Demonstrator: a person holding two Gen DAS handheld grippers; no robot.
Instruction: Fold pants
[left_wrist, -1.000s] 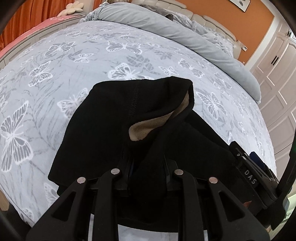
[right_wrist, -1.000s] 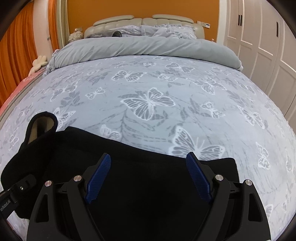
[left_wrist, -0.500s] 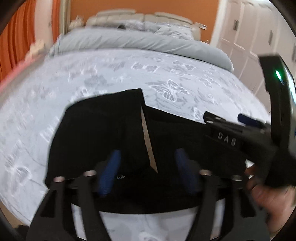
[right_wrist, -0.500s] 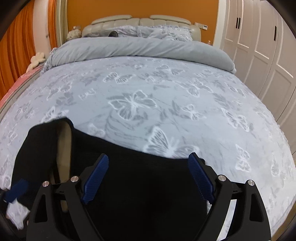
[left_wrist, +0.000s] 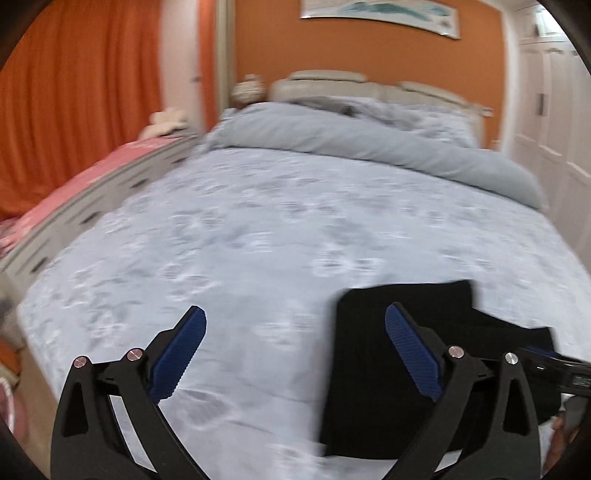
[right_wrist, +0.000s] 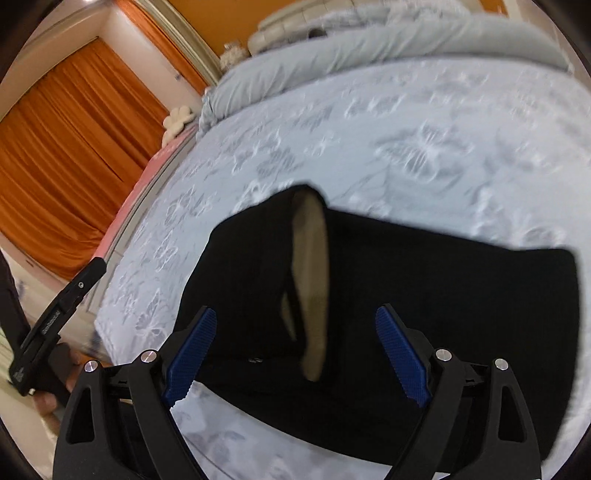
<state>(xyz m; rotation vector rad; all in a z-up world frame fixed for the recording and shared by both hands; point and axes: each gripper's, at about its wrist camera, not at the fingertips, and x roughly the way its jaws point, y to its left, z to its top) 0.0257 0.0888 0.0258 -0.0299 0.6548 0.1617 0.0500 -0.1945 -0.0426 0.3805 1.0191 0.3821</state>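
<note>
The black pants (right_wrist: 424, 295) lie folded into a compact block on the butterfly-print bed cover (right_wrist: 424, 122), near the foot of the bed. A tan fleece lining (right_wrist: 312, 266) shows along an open fold on their left part. My right gripper (right_wrist: 295, 350) is open and empty, hovering just above the pants. In the left wrist view the pants (left_wrist: 373, 369) lie at the lower right. My left gripper (left_wrist: 295, 350) is open and empty, raised over bare bed cover (left_wrist: 258, 221) to the left of the pants. The left gripper's body (right_wrist: 55, 317) shows at the right wrist view's left edge.
A rolled grey duvet (left_wrist: 369, 144) and pillows lie at the head of the bed. A pink-covered bench with drawers (left_wrist: 74, 195) runs along the bed's left side. Orange curtains (left_wrist: 74, 92) hang at the left; white wardrobe doors (left_wrist: 554, 110) stand at the right.
My left gripper has let go of the pants, opened, and swung up and to the left off them. My right gripper has tilted and turned left above the pants. The pants lie flatter.
</note>
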